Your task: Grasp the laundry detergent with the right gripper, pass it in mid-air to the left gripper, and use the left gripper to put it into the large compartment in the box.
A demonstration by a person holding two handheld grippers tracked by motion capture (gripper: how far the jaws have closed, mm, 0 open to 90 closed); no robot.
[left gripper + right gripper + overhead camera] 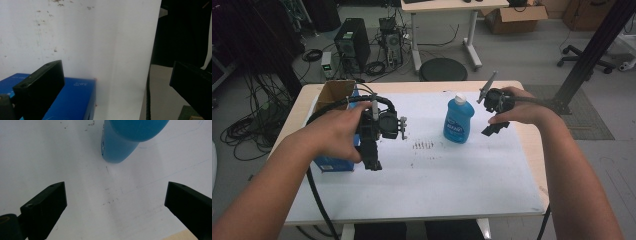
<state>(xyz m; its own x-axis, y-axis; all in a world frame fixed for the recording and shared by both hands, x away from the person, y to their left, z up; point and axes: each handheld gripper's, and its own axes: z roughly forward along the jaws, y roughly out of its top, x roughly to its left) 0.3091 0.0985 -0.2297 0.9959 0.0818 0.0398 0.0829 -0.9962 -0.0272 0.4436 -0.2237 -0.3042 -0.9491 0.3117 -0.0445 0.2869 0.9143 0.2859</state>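
The blue bottle [125,140] is cut off at the top of the right gripper view, standing ahead of the right gripper [115,202], whose jaws gape empty. The left gripper [117,87], jaws also apart, hangs over the blue box [72,100], partly hidden behind one jaw.

A lab: computer towers [353,44], tangled floor cables [242,131], desks, cardboard boxes [514,18].

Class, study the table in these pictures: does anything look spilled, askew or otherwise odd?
Dark specks and smudges mark the white sheet, clustered left of the upright blue bottle; they look like stains or scuffs. The blue box is open-topped. Nothing has tipped or spilled.
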